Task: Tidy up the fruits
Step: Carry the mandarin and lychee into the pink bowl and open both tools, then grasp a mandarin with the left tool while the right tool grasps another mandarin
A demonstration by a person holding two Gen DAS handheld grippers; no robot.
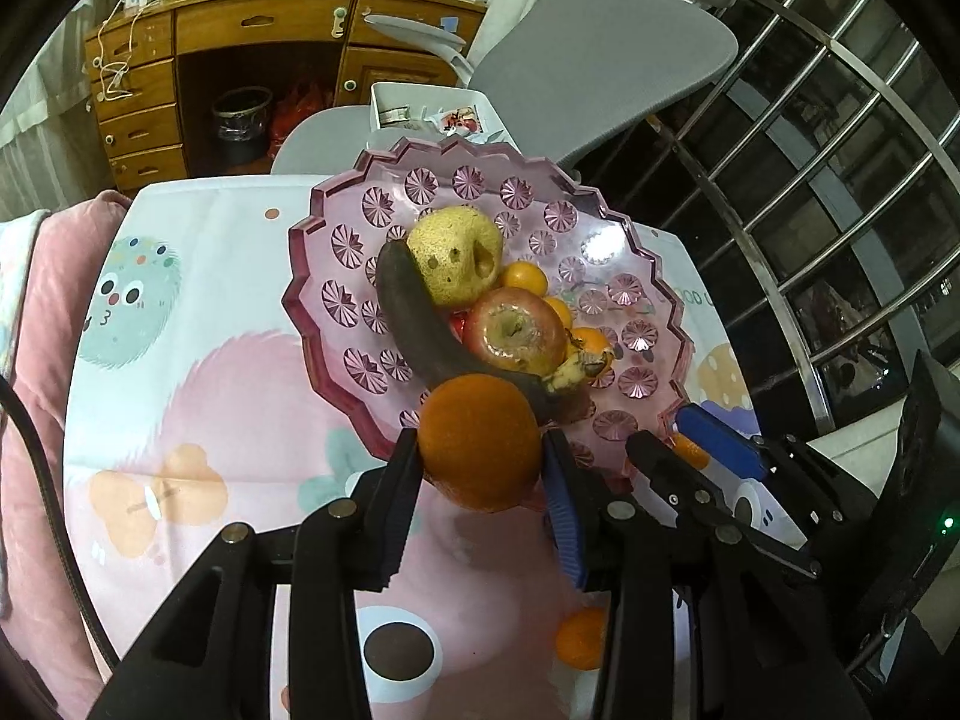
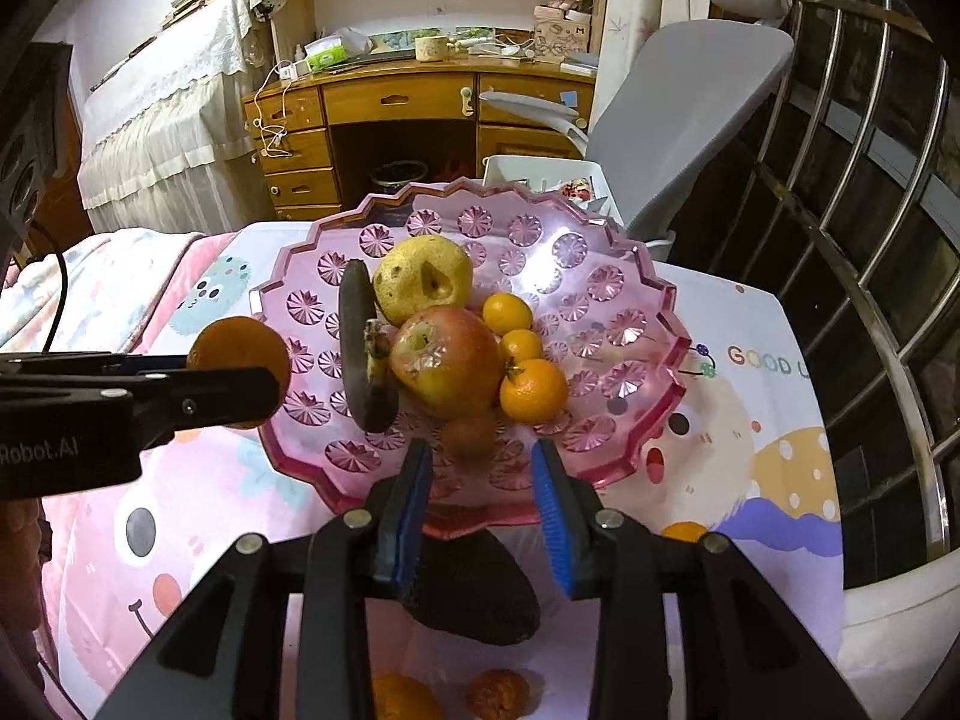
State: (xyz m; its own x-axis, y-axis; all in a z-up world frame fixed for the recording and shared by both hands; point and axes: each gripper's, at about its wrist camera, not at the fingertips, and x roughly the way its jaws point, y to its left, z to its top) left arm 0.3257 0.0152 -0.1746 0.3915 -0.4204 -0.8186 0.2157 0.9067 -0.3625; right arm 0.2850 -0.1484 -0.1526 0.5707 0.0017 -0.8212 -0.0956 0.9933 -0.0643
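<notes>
A pink glass fruit bowl (image 1: 336, 276) (image 2: 630, 420) stands on the table. It holds a yellow pear (image 1: 456, 255) (image 2: 420, 282), a dark overripe banana (image 1: 408, 312) (image 2: 360, 360), a reddish apple (image 1: 516, 330) (image 2: 447, 369) and small oranges (image 2: 533, 391). My left gripper (image 1: 480, 456) is shut on a large orange (image 1: 480, 441) (image 2: 240, 354) at the bowl's near-left rim. My right gripper (image 2: 483, 468) is open and empty just before the bowl's near rim; it also shows in the left wrist view (image 1: 678, 438).
A dark avocado (image 2: 474, 594) lies under the right gripper. Loose oranges (image 2: 402, 696) (image 2: 498, 693) (image 1: 582, 639) lie on the patterned cloth (image 1: 210, 360). A grey chair (image 1: 600, 60), a wooden desk (image 1: 252, 60) and a metal railing (image 1: 840, 150) stand behind.
</notes>
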